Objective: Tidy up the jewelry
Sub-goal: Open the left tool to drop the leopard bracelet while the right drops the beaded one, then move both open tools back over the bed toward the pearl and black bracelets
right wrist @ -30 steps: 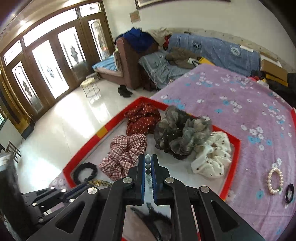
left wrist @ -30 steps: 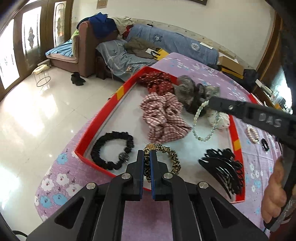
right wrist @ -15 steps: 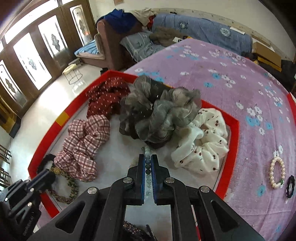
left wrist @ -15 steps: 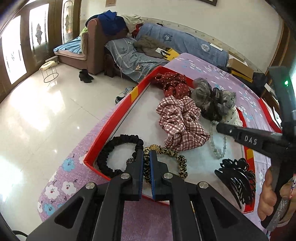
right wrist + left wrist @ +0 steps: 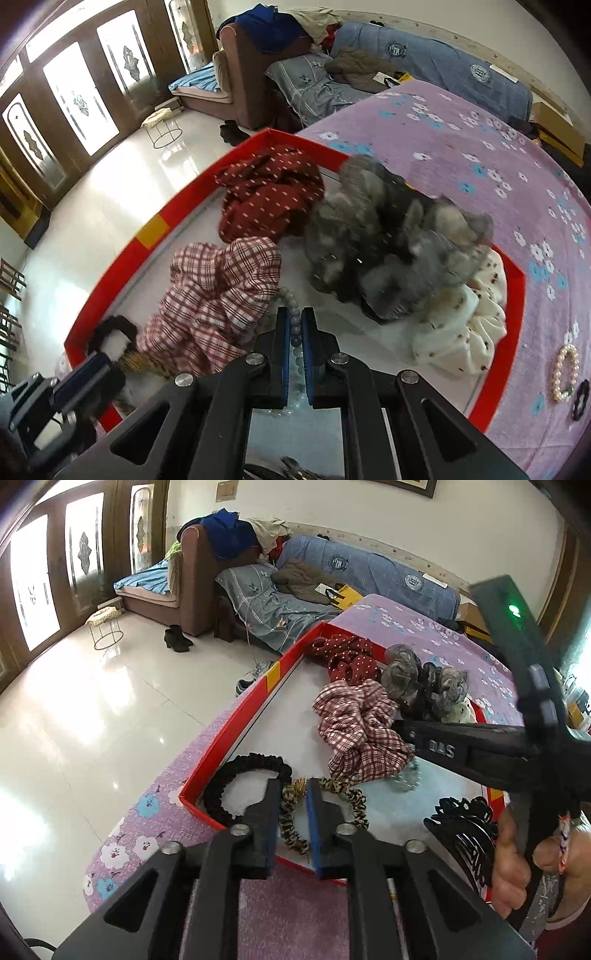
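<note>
Over the near edge of the red tray (image 5: 236, 734), we release one band and lower a bead string.

Our left gripper (image 5: 290, 794) has just been opening; its pads stand apart, clear of the leopard-print band (image 5: 291, 834) lying between them by the tray's near left corner, beside the black scrunchie (image 5: 245, 764). Our right gripper (image 5: 293, 325) is clamped on the pale green bead bracelet (image 5: 295, 338), low over the tray floor beside the plaid scrunchie (image 5: 218, 295). We judge most pieces are already stowed; a pearl bracelet (image 5: 565, 373) and a small black tie (image 5: 581, 400) remain on the purple cloth (image 5: 461, 162), outside the tray's right edge.
</note>
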`<move>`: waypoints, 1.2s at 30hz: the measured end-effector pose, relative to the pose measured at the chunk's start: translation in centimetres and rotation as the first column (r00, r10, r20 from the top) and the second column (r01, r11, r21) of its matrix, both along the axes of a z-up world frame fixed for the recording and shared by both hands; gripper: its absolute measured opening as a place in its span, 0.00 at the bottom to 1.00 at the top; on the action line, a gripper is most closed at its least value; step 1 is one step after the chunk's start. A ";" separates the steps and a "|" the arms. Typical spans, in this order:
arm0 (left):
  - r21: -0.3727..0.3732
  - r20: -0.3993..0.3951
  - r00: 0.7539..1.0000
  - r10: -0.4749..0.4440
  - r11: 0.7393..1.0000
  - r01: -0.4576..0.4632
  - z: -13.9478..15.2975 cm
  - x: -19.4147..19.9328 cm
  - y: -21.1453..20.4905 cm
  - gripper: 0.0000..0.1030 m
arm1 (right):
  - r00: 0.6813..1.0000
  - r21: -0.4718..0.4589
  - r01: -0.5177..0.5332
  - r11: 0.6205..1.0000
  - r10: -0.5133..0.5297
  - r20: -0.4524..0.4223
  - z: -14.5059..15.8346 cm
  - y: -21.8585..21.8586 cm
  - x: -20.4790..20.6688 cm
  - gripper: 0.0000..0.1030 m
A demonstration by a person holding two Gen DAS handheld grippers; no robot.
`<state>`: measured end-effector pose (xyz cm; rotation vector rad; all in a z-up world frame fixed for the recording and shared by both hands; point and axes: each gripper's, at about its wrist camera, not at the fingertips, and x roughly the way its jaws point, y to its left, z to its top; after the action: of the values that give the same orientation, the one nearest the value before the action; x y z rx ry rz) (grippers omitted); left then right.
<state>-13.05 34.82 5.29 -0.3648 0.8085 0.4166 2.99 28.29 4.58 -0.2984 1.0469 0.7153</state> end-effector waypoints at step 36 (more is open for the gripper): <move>0.171 0.029 0.996 -0.086 0.982 0.080 5.5 -3.2 -10.0 0.51 | 0.972 0.057 0.159 0.986 -0.166 0.167 5.3 -19.8 -5.8 0.54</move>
<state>-16.26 24.78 10.79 -0.1788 0.7439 0.3970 -2.80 8.49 9.92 -0.2296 0.8795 0.5539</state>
